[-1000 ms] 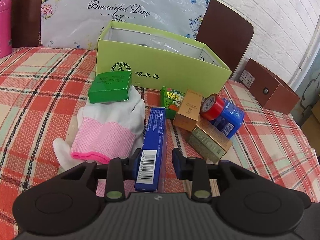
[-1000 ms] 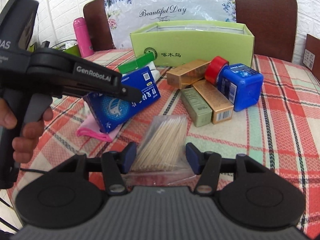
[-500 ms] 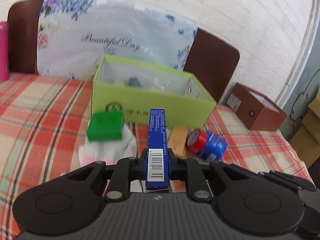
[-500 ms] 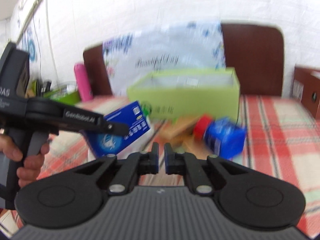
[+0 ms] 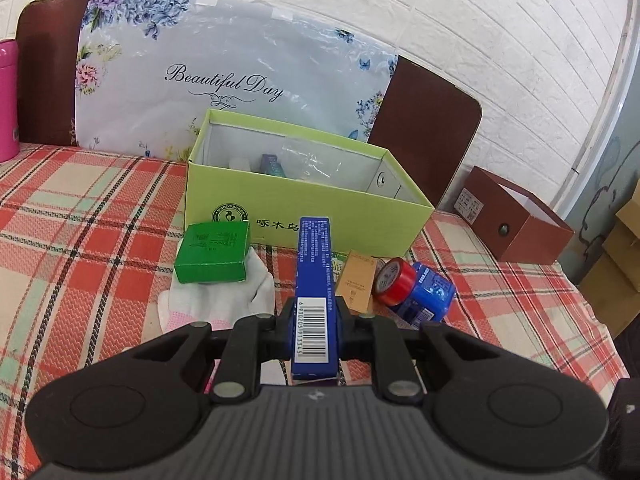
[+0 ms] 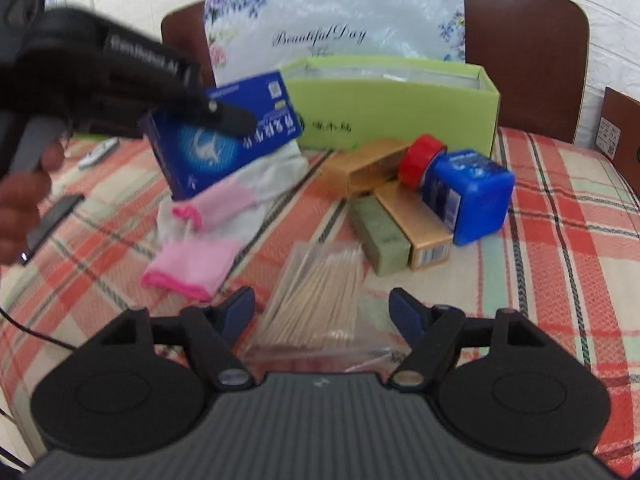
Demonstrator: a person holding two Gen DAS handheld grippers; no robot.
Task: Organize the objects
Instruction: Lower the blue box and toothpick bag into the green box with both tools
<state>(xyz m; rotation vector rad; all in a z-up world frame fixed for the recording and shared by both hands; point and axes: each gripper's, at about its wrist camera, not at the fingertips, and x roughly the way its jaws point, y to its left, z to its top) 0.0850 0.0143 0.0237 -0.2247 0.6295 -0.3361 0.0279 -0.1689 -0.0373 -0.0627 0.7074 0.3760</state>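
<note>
- The left gripper (image 5: pixel 313 322) is clamped on a long blue box (image 5: pixel 313 276), barcode end nearest the camera; the box juts straight ahead between the fingers, lifted off the checked tablecloth (image 5: pixel 80 240).
- From the right wrist view, the same blue box (image 6: pixel 224 132) hangs in the air to the upper left, held by the left gripper (image 6: pixel 236 118).
- Ahead of the left gripper stands an open green carton (image 5: pixel 312 216); inside it a few items show, too small to tell apart.
- Left of the held box, a small green box (image 5: pixel 212 254) lies on a white and pink glove (image 5: pixel 240 292).
- Right of it lie a tan box (image 5: pixel 356 284) and a blue bottle (image 5: pixel 428 292) with a red cap (image 5: pixel 392 282), on its side.
- The right gripper (image 6: pixel 322 312) is spread wide, holding nothing; a clear bag of wooden sticks (image 6: pixel 320 296) lies on the cloth between its fingers.
- Beyond the right gripper, a gold box (image 6: pixel 416 224) and an olive box (image 6: pixel 380 236) lie side by side, touching, just left of the blue bottle (image 6: pixel 468 196).
</note>
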